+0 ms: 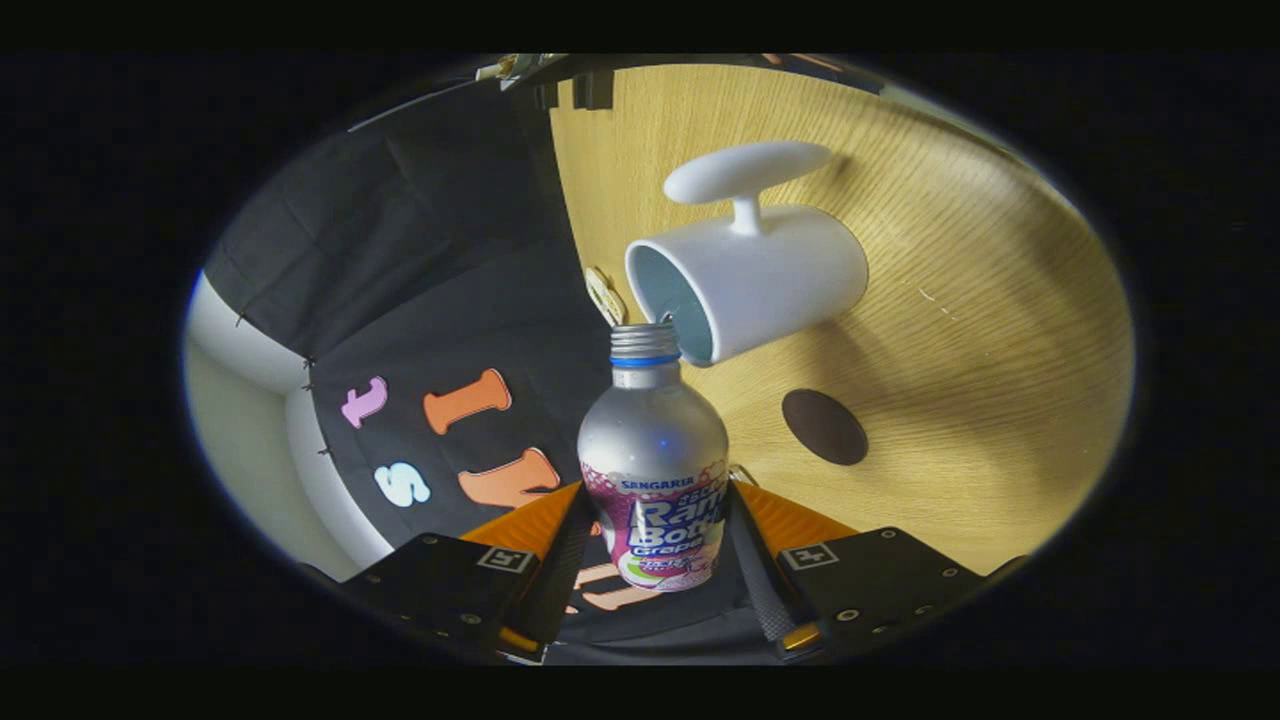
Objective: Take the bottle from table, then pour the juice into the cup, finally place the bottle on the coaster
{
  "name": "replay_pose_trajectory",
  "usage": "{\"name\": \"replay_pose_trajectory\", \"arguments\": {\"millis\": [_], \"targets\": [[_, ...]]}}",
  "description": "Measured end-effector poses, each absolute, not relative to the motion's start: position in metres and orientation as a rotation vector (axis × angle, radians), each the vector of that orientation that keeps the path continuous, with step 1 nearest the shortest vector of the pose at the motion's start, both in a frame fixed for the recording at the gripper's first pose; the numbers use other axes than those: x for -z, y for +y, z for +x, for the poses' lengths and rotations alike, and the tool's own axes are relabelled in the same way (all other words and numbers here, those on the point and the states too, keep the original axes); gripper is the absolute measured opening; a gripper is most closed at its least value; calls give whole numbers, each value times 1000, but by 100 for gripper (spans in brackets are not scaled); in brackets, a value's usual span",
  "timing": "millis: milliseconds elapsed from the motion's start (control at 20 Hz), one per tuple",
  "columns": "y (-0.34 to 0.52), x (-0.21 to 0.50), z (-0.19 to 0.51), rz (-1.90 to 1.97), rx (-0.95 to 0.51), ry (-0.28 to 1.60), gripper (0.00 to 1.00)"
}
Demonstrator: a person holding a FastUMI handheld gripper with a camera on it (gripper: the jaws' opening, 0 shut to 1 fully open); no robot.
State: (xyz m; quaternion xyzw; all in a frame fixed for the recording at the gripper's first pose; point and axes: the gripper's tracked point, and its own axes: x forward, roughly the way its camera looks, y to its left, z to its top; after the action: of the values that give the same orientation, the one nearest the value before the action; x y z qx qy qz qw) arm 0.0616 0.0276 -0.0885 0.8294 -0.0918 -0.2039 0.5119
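- Looking along the gripper (655,545) with the whole scene rolled sideways: the wooden table (960,400) stands like a wall on one side of the bottle, the black cloth booth wall (420,280) on the other.
- Table: light wood grain, bare around the cup and coaster, a few small pale marks on it past the cup.
- Cup (750,275): white mug, pale blue inside, standing on the table well beyond the fingers. Its open mouth faces the bottle's neck; its handle (745,175) sticks out on the side away from the gripper.
- Bottle (653,470): silver metal body with a printed purple and white label, blue ring under a threaded neck, no cap on it. Held between the fingers, tilted with the gripper, mouth right at the cup's rim. No liquid stream that I can make out.
- Jaws: clenched on the bottle's lower body, one finger pressing each side of the label.
- Coaster (824,427): small dark brown disc flat on the table, beside the bottle's shoulder, nearer the gripper than the cup, apart from both, nothing on it.
- Small pale object (604,294) near the table edge just beside the cup's rim; cannot tell what it is.
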Motion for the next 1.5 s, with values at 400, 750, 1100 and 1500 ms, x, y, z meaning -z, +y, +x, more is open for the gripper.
{"name": "replay_pose_trajectory", "arguments": {"millis": [400, 750, 1100, 1500], "targets": [[25, 89, 61, 2037, 495, -237, 75], [24, 85, 59, 2055, 487, -252, 75], [23, 85, 63, 2086, 479, -268, 75], [20, 85, 61, 2107, 482, -282, 75]]}}
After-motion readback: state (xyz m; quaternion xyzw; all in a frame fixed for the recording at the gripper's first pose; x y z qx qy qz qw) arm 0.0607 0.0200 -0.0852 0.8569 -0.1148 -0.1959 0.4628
